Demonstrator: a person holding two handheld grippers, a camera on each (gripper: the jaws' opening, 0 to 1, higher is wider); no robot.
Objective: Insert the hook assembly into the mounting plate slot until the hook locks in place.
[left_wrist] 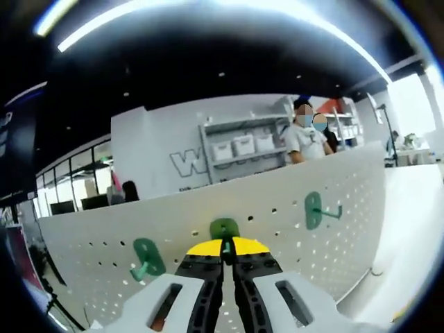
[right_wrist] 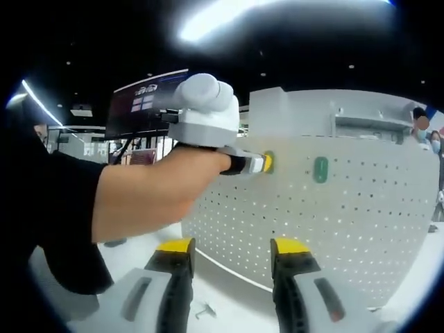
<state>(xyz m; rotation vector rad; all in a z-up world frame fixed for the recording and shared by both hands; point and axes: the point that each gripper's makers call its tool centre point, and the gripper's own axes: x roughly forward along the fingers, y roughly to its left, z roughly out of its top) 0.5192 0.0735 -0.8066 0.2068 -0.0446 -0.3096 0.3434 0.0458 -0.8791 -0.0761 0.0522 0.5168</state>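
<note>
A white pegboard mounting plate (left_wrist: 277, 201) stands upright in front of me. My left gripper (left_wrist: 225, 248) is shut on the stem of a green hook assembly (left_wrist: 224, 229) and holds its backplate against the board. Two more green hooks hang on the board, one at the left (left_wrist: 147, 258) and one at the right (left_wrist: 316, 209). In the right gripper view a person's arm holds the left gripper (right_wrist: 263, 164) with its tip at the pegboard (right_wrist: 333, 222), beside a green hook (right_wrist: 320, 169). My right gripper (right_wrist: 232, 250) is open, holds nothing, and sits well back from the board.
Behind the board stand two people (left_wrist: 305, 135) and a shelf with white bins (left_wrist: 243, 146). A small metal piece (right_wrist: 201, 310) lies on the white table in front of the board. The person's forearm (right_wrist: 146, 198) crosses the left half of the right gripper view.
</note>
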